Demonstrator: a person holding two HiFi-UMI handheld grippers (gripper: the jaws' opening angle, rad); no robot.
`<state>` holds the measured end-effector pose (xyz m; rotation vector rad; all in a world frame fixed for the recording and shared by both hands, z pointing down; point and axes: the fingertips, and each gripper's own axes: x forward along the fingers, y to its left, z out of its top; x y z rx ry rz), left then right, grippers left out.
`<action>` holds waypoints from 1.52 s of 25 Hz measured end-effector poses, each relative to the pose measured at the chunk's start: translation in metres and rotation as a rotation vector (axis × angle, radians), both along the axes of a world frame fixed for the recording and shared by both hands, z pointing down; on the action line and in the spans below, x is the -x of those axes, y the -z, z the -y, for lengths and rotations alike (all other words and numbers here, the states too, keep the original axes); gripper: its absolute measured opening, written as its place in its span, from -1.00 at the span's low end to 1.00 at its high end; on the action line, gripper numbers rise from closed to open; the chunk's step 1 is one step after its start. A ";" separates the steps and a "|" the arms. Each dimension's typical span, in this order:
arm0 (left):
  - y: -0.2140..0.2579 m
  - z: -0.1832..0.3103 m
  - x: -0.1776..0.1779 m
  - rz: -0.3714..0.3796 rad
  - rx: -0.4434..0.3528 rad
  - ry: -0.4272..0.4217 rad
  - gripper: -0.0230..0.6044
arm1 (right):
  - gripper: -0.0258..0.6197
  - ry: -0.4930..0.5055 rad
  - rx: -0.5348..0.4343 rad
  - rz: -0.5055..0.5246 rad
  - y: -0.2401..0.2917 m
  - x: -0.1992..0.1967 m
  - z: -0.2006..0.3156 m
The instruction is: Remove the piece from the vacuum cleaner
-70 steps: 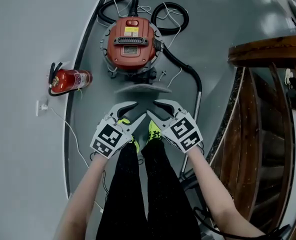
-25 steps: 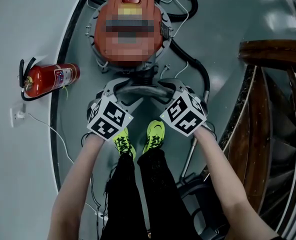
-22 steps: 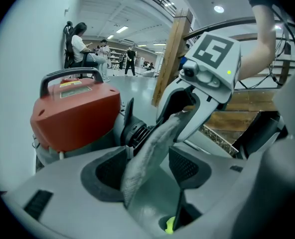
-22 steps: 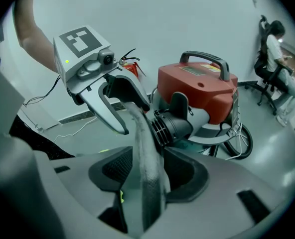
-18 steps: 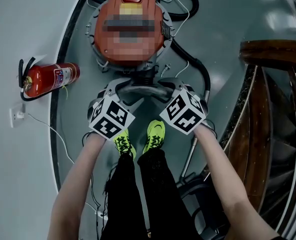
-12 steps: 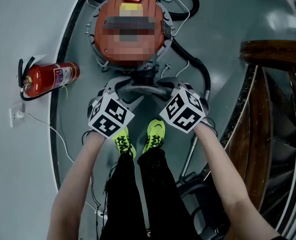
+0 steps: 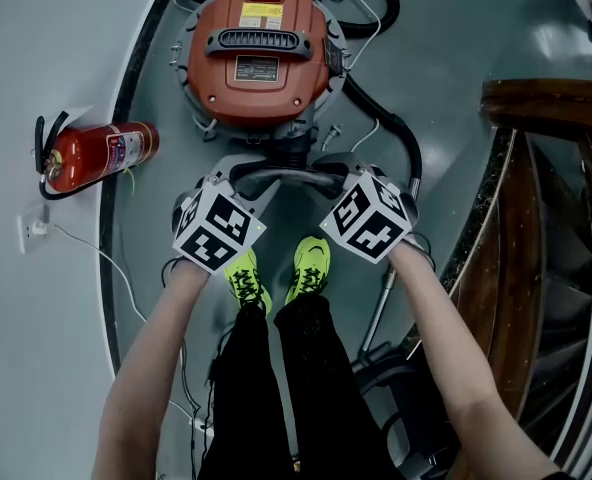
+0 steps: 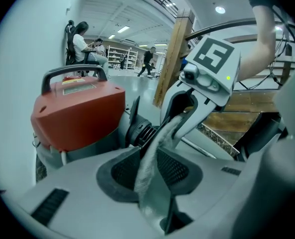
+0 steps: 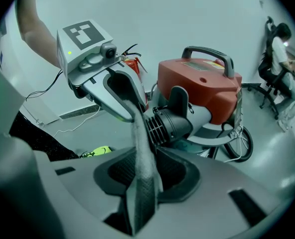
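A red vacuum cleaner [image 7: 258, 53] stands on the grey floor. A thin grey curved piece [image 7: 284, 175] sits at its front on a black ribbed connector [image 9: 170, 123]. My left gripper [image 7: 221, 181] holds the piece's left end and my right gripper [image 7: 348, 174] holds its right end. In the left gripper view the piece's [image 8: 155, 148] edge runs between the closing jaws, pads pressed on it. The right gripper view shows the same, with the piece [image 9: 140, 143] pinched between its closing jaws. The connector [image 8: 140, 131] is still joined to the vacuum's body.
A red fire extinguisher [image 7: 96, 153] lies on the floor at the left, beside a wall socket with a white cable [image 7: 31, 233]. The black hose [image 7: 381, 128] curls round the vacuum's right side. A wooden stair railing [image 7: 546, 98] stands at the right. My shoes [image 7: 311, 263] are just below the grippers.
Both grippers came forward from near my feet to the grey piece's two ends and their jaws closed on it. The piece has not visibly shifted.
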<state>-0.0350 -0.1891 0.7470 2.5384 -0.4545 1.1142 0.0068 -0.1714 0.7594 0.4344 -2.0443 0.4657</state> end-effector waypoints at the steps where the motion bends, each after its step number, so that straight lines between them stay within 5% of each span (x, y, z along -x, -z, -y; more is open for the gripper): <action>1: 0.000 0.000 0.000 0.001 -0.002 0.003 -0.56 | -0.55 0.003 -0.001 -0.002 0.000 0.000 0.000; 38: 0.001 -0.012 0.007 0.019 0.008 0.038 -0.68 | -0.72 -0.013 -0.087 -0.042 0.004 -0.002 -0.009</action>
